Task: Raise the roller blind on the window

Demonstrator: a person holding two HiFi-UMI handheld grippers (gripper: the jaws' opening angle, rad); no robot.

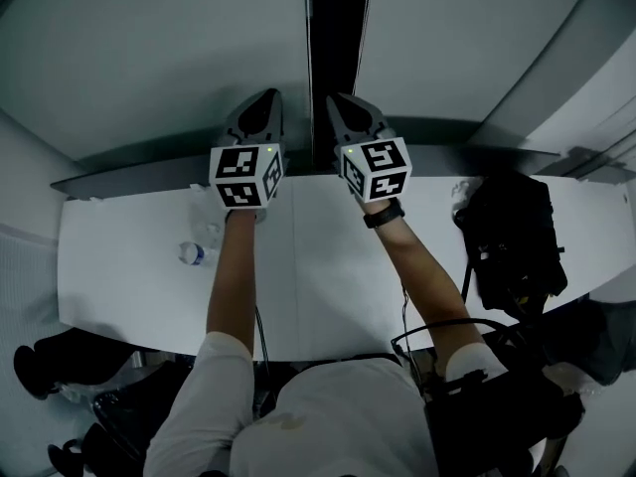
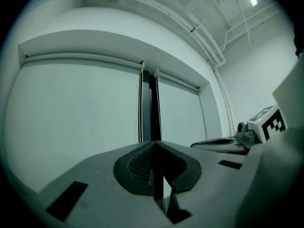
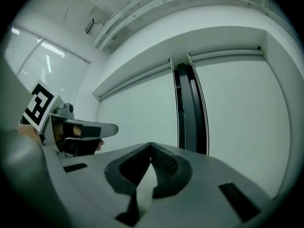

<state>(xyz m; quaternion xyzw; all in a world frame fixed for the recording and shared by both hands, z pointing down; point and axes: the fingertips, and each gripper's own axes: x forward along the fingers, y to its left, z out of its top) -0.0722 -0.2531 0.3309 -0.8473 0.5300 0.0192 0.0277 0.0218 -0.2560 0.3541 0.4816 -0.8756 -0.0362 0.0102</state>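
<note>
- Window wall ahead: two roller blinds (image 2: 80, 118) hang down, with a dark gap (image 2: 154, 103) and bead chains (image 2: 141, 103) between their inner edges.
- Left gripper (image 1: 266, 97) and right gripper (image 1: 343, 102) point level at the gap, jaws closed and empty.
- Table (image 1: 119, 286) is bare between bottle (image 1: 192, 253) and bag (image 1: 512, 237).
</note>
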